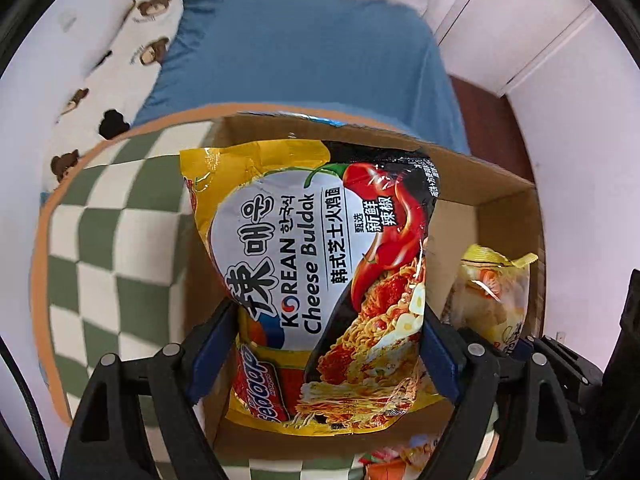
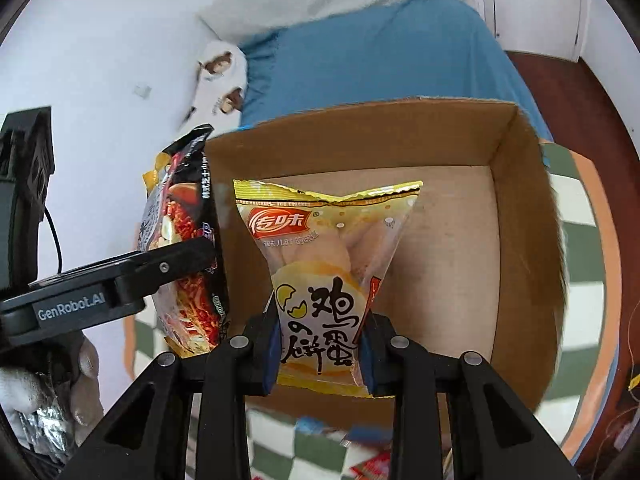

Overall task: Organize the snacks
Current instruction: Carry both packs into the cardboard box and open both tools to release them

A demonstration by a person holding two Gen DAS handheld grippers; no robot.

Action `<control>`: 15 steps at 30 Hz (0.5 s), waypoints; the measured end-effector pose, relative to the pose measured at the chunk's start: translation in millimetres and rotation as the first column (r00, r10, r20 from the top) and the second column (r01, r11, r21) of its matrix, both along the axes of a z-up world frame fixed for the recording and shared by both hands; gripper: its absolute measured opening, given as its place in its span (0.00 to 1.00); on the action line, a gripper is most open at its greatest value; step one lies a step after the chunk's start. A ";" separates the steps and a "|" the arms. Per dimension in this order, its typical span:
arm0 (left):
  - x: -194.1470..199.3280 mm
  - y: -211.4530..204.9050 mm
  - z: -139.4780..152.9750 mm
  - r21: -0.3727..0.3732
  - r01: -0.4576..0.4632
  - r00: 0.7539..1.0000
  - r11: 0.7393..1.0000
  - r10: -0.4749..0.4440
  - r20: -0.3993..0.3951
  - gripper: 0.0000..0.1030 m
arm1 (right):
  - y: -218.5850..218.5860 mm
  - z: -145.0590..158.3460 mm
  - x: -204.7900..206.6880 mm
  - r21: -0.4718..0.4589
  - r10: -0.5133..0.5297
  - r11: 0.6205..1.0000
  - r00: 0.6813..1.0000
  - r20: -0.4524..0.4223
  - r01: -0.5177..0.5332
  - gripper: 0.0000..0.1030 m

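Progress appears early to middling: the open brown cardboard box [image 2: 448,248], resting on a green-and-white checked cushion [image 1: 108,264], shows bare floor across most of its interior in the right wrist view, with no packet yet seen lying in it.

Left gripper [image 1: 320,344]: fingers clamped on either side of the lower half of a yellow, white and black foil packet of Korean cheese buldak noodles [image 1: 316,264]. The packet is held upright at the box's left wall; whether it is inside or just over the rim cannot be told.

Right gripper [image 2: 320,352]: fingers clamped on the lower part of a yellow and clear plastic packet of egg biscuits [image 2: 324,256], held upright above the box interior, apart from the noodle packet.

Outstanding, by my assessment: both held packets remain to be set down and released. Further red and orange wrappers [image 2: 372,464] show on the cushion in front of the box, blurred, so more items probably await sorting. A blue bedsheet [image 1: 296,52] lies beyond the box.
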State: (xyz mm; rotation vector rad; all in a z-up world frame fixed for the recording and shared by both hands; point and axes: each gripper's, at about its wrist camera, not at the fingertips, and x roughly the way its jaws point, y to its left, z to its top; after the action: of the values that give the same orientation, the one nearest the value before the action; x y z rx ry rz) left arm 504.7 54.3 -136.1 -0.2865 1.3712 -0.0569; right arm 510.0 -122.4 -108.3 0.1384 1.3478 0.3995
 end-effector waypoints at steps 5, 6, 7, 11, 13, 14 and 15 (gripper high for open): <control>31.8 -16.3 -40.2 0.036 0.027 0.997 0.999 -0.024 -0.072 0.81 | -0.5 -51.5 47.8 -0.060 0.031 0.998 0.999 -0.042 -0.033 0.32; 36.8 -18.7 -48.0 0.044 0.032 0.996 0.999 -0.028 -0.085 0.81 | -1.0 -58.4 54.5 -0.066 0.036 0.997 0.998 -0.047 -0.039 0.32; 39.5 -22.2 -51.6 0.048 0.037 0.995 0.998 -0.032 -0.098 0.81 | -3.1 -66.1 59.4 -0.073 0.037 0.997 0.998 -0.048 -0.040 0.32; 47.4 -28.8 -71.2 0.036 0.039 0.991 0.999 -0.034 -0.130 0.84 | -6.0 -92.0 81.3 -0.098 0.059 0.993 0.996 -0.069 -0.065 0.56; 51.2 -27.3 -75.8 0.044 0.041 0.991 0.998 -0.034 -0.132 0.90 | -4.5 -100.1 86.6 -0.117 0.071 0.990 0.994 -0.084 -0.080 0.83; 51.0 -27.3 -75.8 0.049 0.037 0.991 0.998 -0.030 -0.130 0.91 | -4.7 -103.1 88.9 -0.118 0.079 0.989 0.993 -0.083 -0.089 0.84; 50.5 -27.9 -74.6 0.055 0.036 0.991 0.998 -0.028 -0.129 0.91 | -6.0 -103.5 90.6 -0.128 0.081 0.988 0.994 -0.077 -0.091 0.84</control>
State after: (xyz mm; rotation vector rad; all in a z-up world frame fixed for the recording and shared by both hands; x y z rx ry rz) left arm 555.2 26.4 -210.7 -0.2234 1.5022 -0.0264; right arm 600.5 -128.4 -211.9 -0.0156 1.4497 0.3799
